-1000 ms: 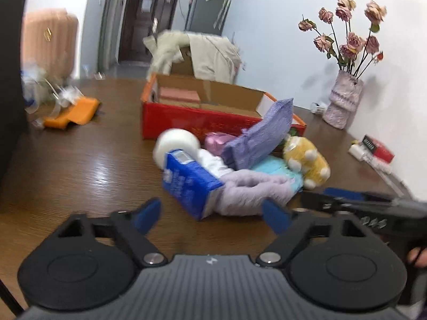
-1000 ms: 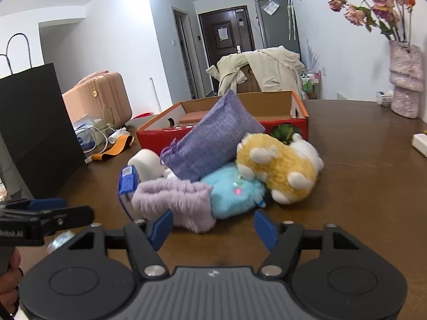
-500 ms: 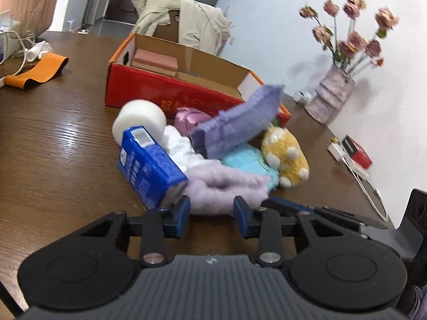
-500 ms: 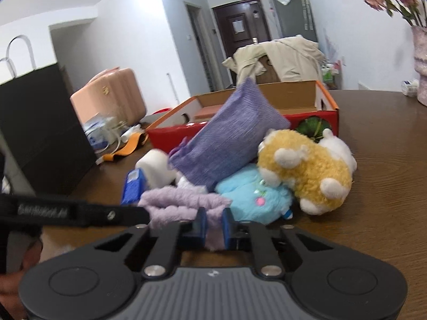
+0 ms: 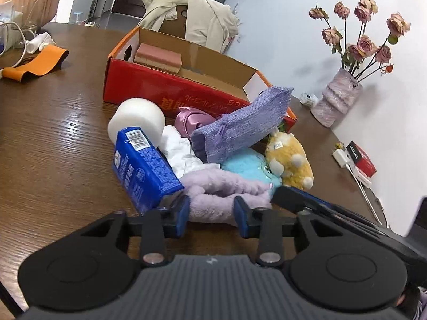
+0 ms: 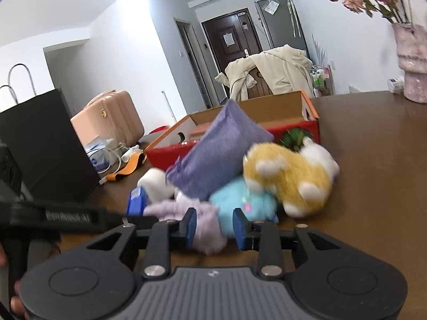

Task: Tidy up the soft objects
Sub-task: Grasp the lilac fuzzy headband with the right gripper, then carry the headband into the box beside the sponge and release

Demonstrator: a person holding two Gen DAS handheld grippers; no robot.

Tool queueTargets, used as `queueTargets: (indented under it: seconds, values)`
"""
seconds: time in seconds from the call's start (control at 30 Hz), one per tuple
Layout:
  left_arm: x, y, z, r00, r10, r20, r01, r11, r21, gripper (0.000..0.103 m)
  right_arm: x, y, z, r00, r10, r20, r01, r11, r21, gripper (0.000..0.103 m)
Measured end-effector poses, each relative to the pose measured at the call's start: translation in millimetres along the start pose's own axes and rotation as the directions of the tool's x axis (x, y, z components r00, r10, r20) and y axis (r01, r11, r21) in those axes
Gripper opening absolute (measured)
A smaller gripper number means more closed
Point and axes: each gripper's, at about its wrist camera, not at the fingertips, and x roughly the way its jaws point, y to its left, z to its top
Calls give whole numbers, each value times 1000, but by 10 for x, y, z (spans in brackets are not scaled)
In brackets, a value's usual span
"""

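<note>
A pile of soft things lies on the brown table in front of a red cardboard box [image 5: 170, 85]: a fluffy lilac piece [image 5: 221, 194], a purple fabric pouch [image 5: 240, 125], a light blue plush [image 5: 245, 164], a yellow plush [image 5: 289, 157], a white foam roll [image 5: 137, 118] and a blue carton [image 5: 144, 168]. My left gripper [image 5: 211, 213] is part open, its fingers on either side of the lilac piece's near end. My right gripper [image 6: 213, 226] is part open around the same lilac piece [image 6: 202, 218]; the view is blurred.
A pink sponge block [image 5: 158, 57] lies in the box. A vase of dried roses [image 5: 339, 98] stands at the far right by the wall. An orange strap [image 5: 37, 64] and cables lie at far left. A black paper bag [image 6: 40, 144] stands left.
Both grippers, wide open a second ago, narrowed sharply half a second ago and have opened partway. Both have moved closer to the lilac piece at the pile's front.
</note>
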Motion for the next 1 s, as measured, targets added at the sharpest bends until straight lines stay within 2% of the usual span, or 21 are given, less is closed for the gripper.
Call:
queueTargets:
  seconds: [0.07, 0.2, 0.3, 0.4, 0.5, 0.57, 0.63, 0.67, 0.73, 0.8, 0.87, 1.0]
  values:
    - [14, 19, -19, 1000, -8, 7, 9, 1000, -5, 22, 149, -18, 41, 999, 29, -30, -28, 999, 17, 29]
    - [-41, 63, -46, 1000, -20, 6, 20, 1000, -16, 9, 312, -8, 13, 997, 30, -70, -29, 999, 19, 15]
    - [-113, 44, -142, 999, -39, -19, 40, 999, 5, 8, 214, 27, -48, 998, 31, -60, -32, 999, -12, 7]
    - [-153, -17, -306, 997, -37, -64, 40, 998, 46, 8, 81, 20, -201, 997, 20, -78, -21, 1000, -8, 5]
    - [-319, -87, -388, 995, -89, -51, 94, 990, 104, 12, -21, 15, -376, 993, 0, -121, 0, 1000, 2, 5]
    - [-465, -106, -358, 993, -118, -1, 117, 985, 125, 25, -115, 16, -447, 991, 0, -132, -1, 1000, -11, 8]
    - [-554, -108, -309, 990, -131, 50, 124, 984, 128, 54, -222, -8, -467, 992, 11, -125, -11, 1000, -4, 12]
    - [-548, -101, -278, 990, -130, 61, 122, 985, 121, 57, -265, -19, -458, 993, 14, -114, -14, 1000, 0, 12]
    - [-439, -84, -233, 994, -104, 38, 101, 991, 92, 57, -350, -33, -413, 997, 27, -69, -26, 1000, 6, 19]
    - [-269, -68, -238, 999, -50, -20, 51, 997, 55, 55, -395, -57, -357, 998, 54, -20, -53, 998, 33, 27]
    - [-157, -30, -278, 998, -34, -56, 36, 999, 30, 54, -362, -63, -292, 998, 70, -4, -70, 996, 52, 31]
    - [-70, 26, -326, 997, -27, -74, 27, 1000, 3, 52, -164, -81, -245, 1000, 4, -24, -2, 998, 69, 34]
